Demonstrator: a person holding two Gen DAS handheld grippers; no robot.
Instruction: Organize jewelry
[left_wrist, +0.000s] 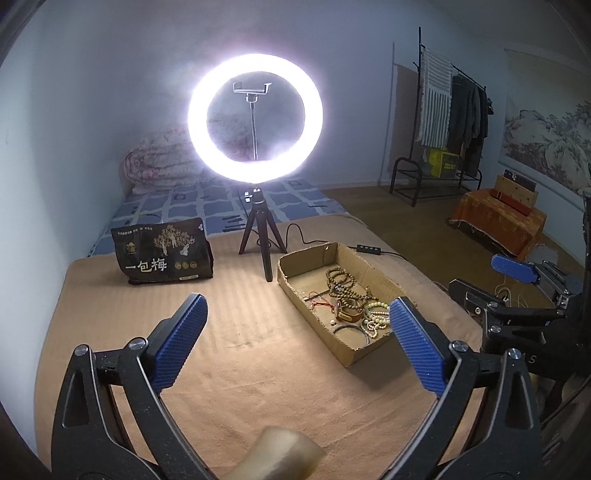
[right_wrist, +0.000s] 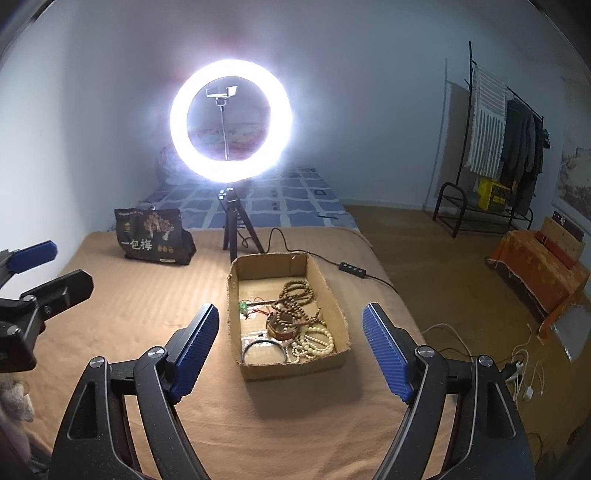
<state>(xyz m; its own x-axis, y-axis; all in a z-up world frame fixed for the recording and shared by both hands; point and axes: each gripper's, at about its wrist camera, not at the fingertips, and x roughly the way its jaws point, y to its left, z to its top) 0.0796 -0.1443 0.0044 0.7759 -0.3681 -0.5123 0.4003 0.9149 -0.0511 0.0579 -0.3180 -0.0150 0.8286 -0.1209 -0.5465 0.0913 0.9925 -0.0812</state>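
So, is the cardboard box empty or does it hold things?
Not empty: the open cardboard box holds brown beads, pale beads and a metal bangle.

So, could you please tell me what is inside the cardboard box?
The box holds brown beads, cream beads, a metal bangle, a brown band and a green charm. Anything beneath the pile is covered.

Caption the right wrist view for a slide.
Open right tool poised before a cardboard box of beads and bangles, ring light behind.

Left gripper (left_wrist: 297, 317) jaws spread wide beside jewelry-filled cardboard box (left_wrist: 295, 291).
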